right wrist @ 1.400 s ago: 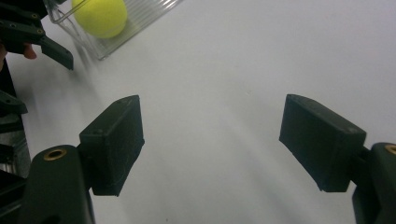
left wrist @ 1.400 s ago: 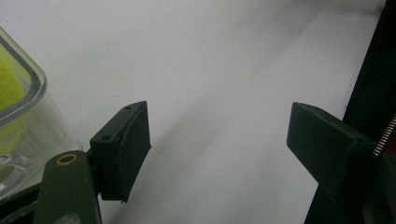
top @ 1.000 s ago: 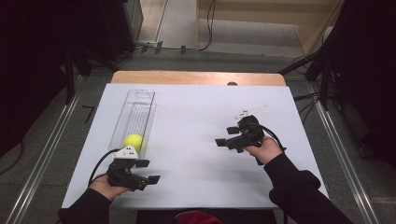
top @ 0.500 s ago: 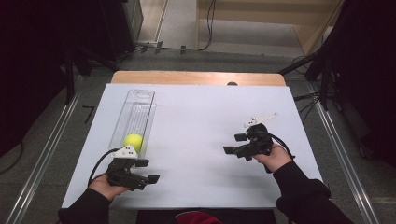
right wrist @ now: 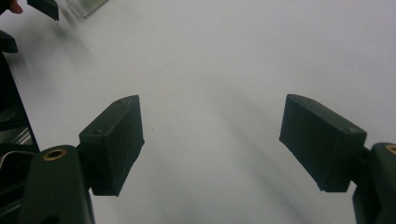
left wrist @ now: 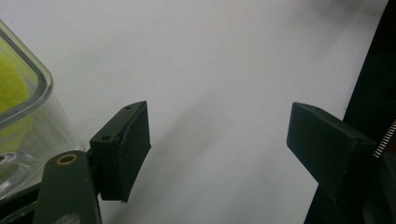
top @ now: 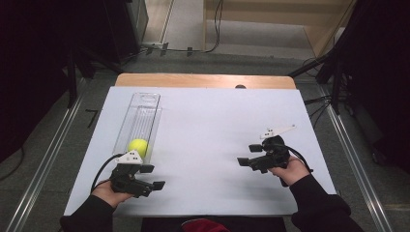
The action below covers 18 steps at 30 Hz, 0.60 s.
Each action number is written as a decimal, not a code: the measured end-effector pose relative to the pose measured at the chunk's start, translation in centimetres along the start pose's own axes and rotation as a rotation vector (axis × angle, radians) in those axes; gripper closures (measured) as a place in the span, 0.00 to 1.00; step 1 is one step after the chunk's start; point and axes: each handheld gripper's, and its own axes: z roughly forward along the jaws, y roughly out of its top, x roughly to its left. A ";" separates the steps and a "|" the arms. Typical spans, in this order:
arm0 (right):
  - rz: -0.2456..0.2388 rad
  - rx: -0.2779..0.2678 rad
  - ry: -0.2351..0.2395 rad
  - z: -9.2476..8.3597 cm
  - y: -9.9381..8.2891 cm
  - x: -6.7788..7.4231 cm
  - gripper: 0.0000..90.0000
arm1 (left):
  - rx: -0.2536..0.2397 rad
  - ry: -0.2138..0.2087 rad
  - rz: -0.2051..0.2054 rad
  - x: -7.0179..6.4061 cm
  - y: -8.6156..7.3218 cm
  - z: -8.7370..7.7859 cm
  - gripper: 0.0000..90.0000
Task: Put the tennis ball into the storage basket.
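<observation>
Yellow ball sits in the near end of a clear tube at the left of the high view, on a white sheet covering the table. The tube lies flat, its long axis running from lower left up toward the top of the frame, with the far end near the wooden table edge.

Just below the ball, at lower left, the left gripper rests on the sheet with its jaws standing wide apart and nothing between them. In the left gripper view the tube's rounded rim and the ball show at the left edge, just beside the left jaw pad but outside the gap. So the ball lies up and to the left of that gripper's jaws, not in line with them.

At lower right, the right gripper is held well apart from the tube, jaws open over bare sheet and empty. In the right gripper view the tube's end is a blur in the upper left corner.

The left hand is by far the nearer to the ball; it would likely need to swing toward the tube.
</observation>
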 end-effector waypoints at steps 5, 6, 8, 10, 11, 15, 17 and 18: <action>0.003 0.008 -0.007 -0.2 -0.7 -0.1 0.22 | -0.004 0.001 -0.002 0.0 0.0 0.0 0.25; 0.004 0.009 -0.007 -0.2 -0.8 -0.1 0.22 | -0.005 0.000 -0.002 0.0 0.0 0.0 0.25; 0.006 0.008 -0.010 -0.4 -1.1 -0.2 0.22 | -0.007 0.001 -0.004 0.0 0.0 0.0 0.25; 0.017 0.007 -0.012 -0.7 -1.4 -0.2 0.22 | -0.007 0.001 -0.004 0.0 0.0 0.0 0.25; 0.015 0.003 -0.012 -0.8 -1.5 -0.2 0.22 | -0.005 0.001 -0.002 0.0 0.0 0.0 0.25; 0.025 -0.001 -0.020 -1.2 -2.1 -0.4 0.22 | -0.005 0.001 -0.005 0.0 0.0 0.0 0.25; 0.030 0.001 -0.024 -1.4 -2.4 -0.5 0.22 | -0.005 0.002 -0.005 0.0 0.0 0.0 0.25; 0.032 -0.001 -0.025 -1.5 -2.6 -0.6 0.22 | -0.004 0.002 -0.004 0.0 0.0 0.0 0.25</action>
